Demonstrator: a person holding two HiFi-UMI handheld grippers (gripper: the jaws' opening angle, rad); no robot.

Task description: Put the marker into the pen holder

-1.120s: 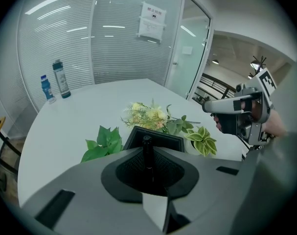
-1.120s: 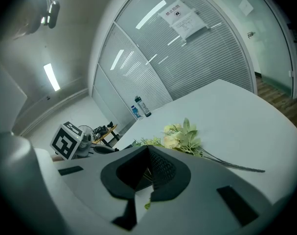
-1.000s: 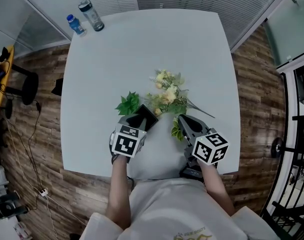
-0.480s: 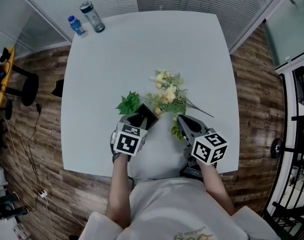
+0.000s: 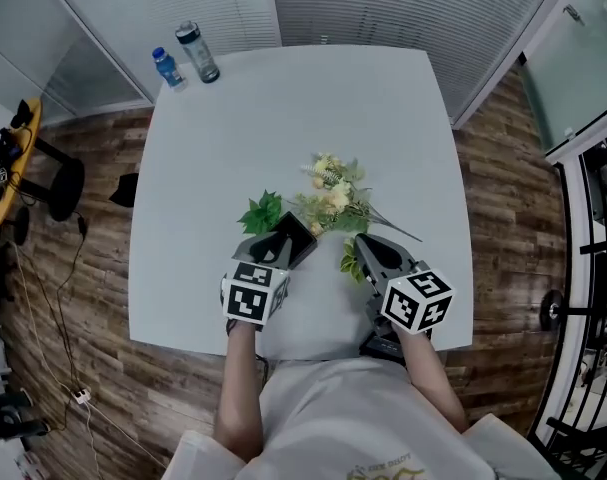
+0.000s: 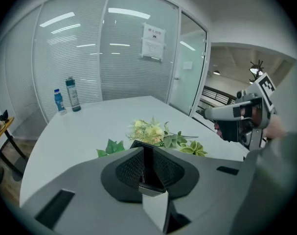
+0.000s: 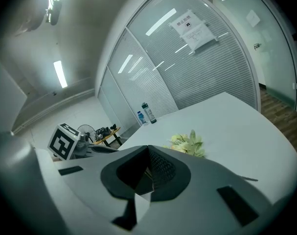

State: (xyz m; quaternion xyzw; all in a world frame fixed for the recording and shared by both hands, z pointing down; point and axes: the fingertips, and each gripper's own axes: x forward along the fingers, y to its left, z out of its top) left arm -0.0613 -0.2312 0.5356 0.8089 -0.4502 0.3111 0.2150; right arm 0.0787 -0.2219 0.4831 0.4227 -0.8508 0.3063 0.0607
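Not begun: no marker and no pen holder in sight.
We hold the left gripper [image 5: 286, 234] and right gripper [image 5: 364, 247] low over the near edge of the counter [image 5: 283, 118], each with its 2 fingers pressed together on nothing. Only a flower sprig [image 5: 333, 198] and 2 bottles [image 5: 200, 54] show there, so we judge every step is left.

A flower bunch [image 5: 333, 203] lies at 12 o'clock, close ahead of the left gripper [image 5: 291, 232] and right gripper [image 5: 359, 241], barring the straight way. Two bottles [image 5: 200, 56] stand at 11 o'clock, on the far corner of the table [image 5: 403, 118]. The surface is open from 1 to 3 o'clock.
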